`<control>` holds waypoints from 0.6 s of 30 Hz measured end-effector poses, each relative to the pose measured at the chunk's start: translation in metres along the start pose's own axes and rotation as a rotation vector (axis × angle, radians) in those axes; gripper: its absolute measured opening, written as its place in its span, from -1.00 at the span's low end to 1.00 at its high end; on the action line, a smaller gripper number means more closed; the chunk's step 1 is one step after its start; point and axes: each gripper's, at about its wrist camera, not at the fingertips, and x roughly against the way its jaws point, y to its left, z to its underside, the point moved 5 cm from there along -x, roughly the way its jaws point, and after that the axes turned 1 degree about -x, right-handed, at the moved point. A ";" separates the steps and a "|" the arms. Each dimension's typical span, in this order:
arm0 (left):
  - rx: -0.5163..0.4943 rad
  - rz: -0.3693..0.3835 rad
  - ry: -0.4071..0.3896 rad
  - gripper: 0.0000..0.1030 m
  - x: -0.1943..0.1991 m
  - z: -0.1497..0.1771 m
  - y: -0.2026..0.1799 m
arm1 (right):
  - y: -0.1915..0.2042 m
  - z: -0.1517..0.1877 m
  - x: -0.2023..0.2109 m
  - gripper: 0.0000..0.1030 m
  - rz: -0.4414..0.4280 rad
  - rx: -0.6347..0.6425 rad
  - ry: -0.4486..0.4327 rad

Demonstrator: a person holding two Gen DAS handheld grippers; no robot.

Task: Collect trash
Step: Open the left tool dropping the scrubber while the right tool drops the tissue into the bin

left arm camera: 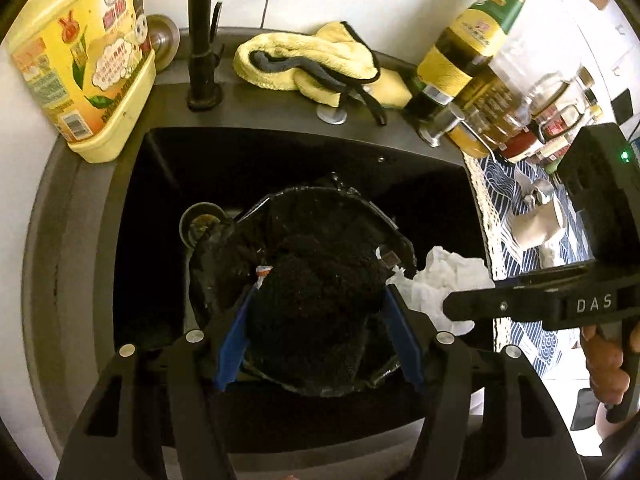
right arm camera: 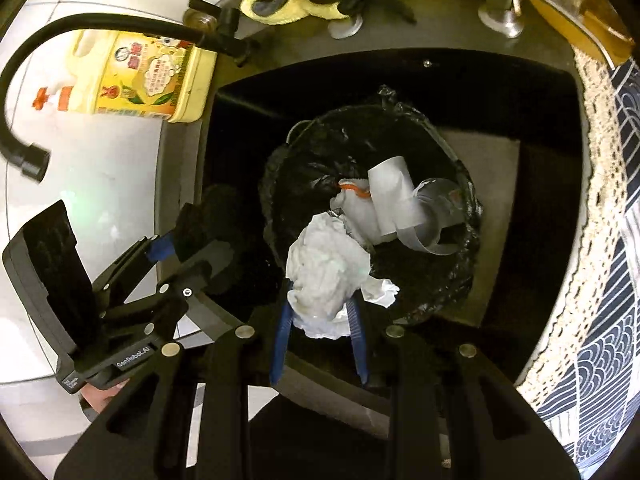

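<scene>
A small bin lined with a black bag [right arm camera: 460, 268] stands in the black sink [right arm camera: 540, 92]. It holds white wrappers [right arm camera: 394, 200] tied with an orange band. My right gripper [right arm camera: 320, 300] is shut on a crumpled white tissue [right arm camera: 326, 268], just above the bin's near rim; the tissue also shows in the left wrist view [left arm camera: 444, 280]. My left gripper [left arm camera: 320, 280] is shut on a black fuzzy sponge-like lump [left arm camera: 316, 308] and holds it over the bin [left arm camera: 224, 264]. In the right wrist view the left gripper [right arm camera: 192, 236] hangs left of the bin.
A yellow detergent bottle [left arm camera: 80, 64], black faucet [left arm camera: 204, 32], yellow cloth [left arm camera: 304, 60] and sponge sit on the sink's back ledge. Bottles and jars [left arm camera: 476, 52] stand at the right on a blue patterned mat [right arm camera: 600, 280]. A sink drain [left arm camera: 200, 220] lies left of the bin.
</scene>
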 end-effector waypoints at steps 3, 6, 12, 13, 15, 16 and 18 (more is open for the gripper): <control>0.022 0.003 0.023 0.18 -0.011 -0.001 0.009 | -0.001 -0.004 -0.009 -0.33 0.002 -0.020 0.026; 0.035 0.009 0.040 0.34 -0.017 -0.002 0.013 | -0.005 -0.009 -0.015 -0.08 -0.011 -0.056 0.042; 0.041 -0.004 0.040 0.45 -0.020 -0.005 0.018 | -0.009 -0.013 -0.013 -0.04 -0.007 -0.080 0.034; 0.042 -0.001 0.041 0.45 -0.020 -0.005 0.017 | -0.010 -0.013 -0.011 -0.04 -0.008 -0.084 0.032; 0.039 -0.003 0.038 0.45 -0.020 -0.005 0.017 | -0.012 -0.013 -0.008 -0.04 -0.006 -0.084 0.026; 0.039 -0.003 0.037 0.45 -0.020 -0.004 0.016 | -0.013 -0.012 -0.007 -0.04 -0.005 -0.084 0.024; 0.041 0.001 0.034 0.45 -0.019 -0.004 0.014 | -0.015 -0.011 -0.003 -0.04 -0.008 -0.088 0.019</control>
